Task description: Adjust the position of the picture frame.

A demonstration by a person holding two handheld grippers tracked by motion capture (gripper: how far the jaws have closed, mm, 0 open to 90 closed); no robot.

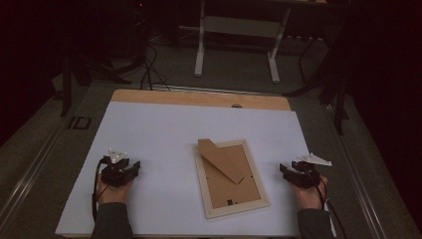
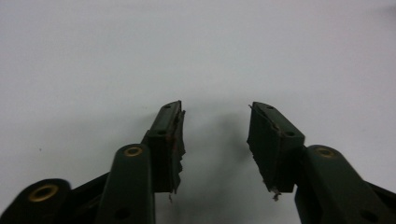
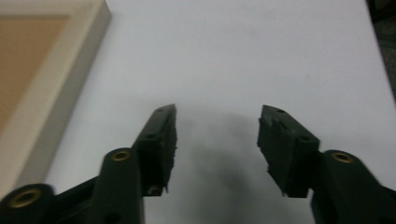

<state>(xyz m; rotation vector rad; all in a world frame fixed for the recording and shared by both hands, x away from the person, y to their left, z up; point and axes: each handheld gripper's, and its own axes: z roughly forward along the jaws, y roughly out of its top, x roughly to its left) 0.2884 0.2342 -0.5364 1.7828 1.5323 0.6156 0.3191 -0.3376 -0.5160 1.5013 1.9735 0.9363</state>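
- Pale wood picture frame (image 1: 231,178) lies face down near the middle of the white sheet (image 1: 164,129) that covers the table, turned a little askew to the sheet's edges.
- Brown backing board (image 1: 234,185) sits inside the frame; its stand flap (image 1: 221,160) runs from the frame's far left corner toward the middle, seemingly lying flat, though the dim high view does not settle whether it is lifted.
- A small dark fitting (image 1: 229,202) shows at the near edge of the backing; too small to tell whether it is a clip or a hanger.
- Left gripper (image 1: 133,168) rests on the sheet well apart from the frame, on its left side; in the left gripper view its jaws stand apart with bare white sheet between them, holding nothing (image 2: 215,135).
- Right gripper (image 1: 283,170) sits near the frame's right edge but not touching it; in the right gripper view the jaws are spread and empty (image 3: 217,140), the frame's pale rim (image 3: 70,74) off to the side.
- Judgement: work on the frame looks unstarted. Nothing is gripped, and the backing appears seated.
- Left to do, most likely: bring a gripper in, steady the frame, then handle the stand or backing.
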